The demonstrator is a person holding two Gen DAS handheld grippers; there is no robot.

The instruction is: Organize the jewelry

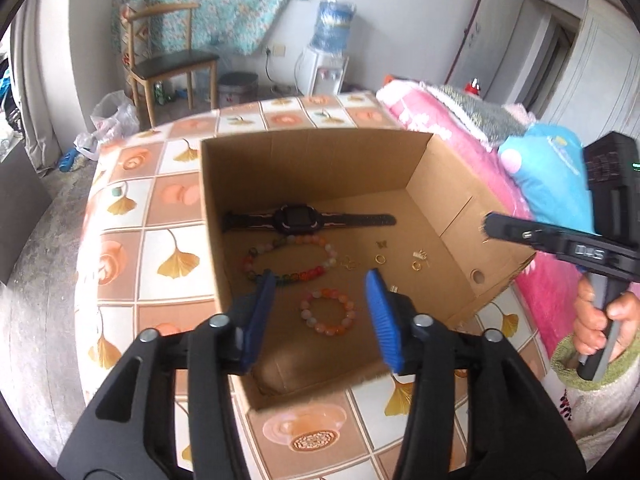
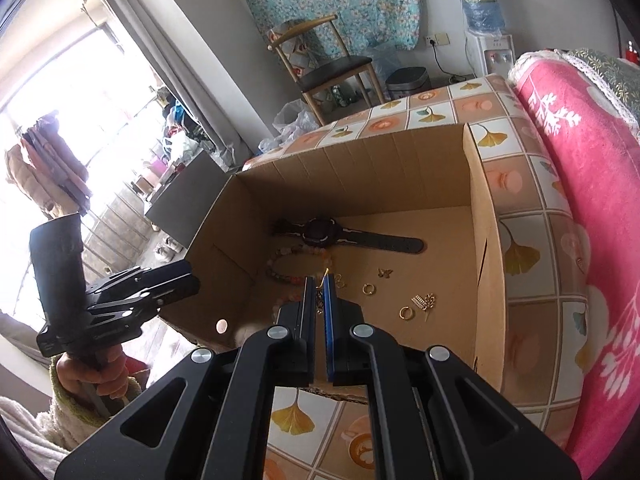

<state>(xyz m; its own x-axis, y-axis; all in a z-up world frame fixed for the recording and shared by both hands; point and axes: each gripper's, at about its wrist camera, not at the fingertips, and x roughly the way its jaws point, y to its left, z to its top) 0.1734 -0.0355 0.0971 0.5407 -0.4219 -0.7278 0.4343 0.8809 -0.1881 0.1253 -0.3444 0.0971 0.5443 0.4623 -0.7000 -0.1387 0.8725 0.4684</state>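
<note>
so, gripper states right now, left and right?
Left gripper: jaws open, nothing held, above the pink bead bracelet.
Right gripper: jaws shut on a small gold earring.

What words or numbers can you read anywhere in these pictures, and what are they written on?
"D4S", roughly: pale letters on the side of the right gripper, seen at an angle in the left wrist view, so the reading is unsure.
Water bottle on the dispenser: printed wrapper, too blurred to read.
Cardboard box: no print visible.
Watch in the box: dark screen, nothing readable.
Nothing else carries legible text.
</note>
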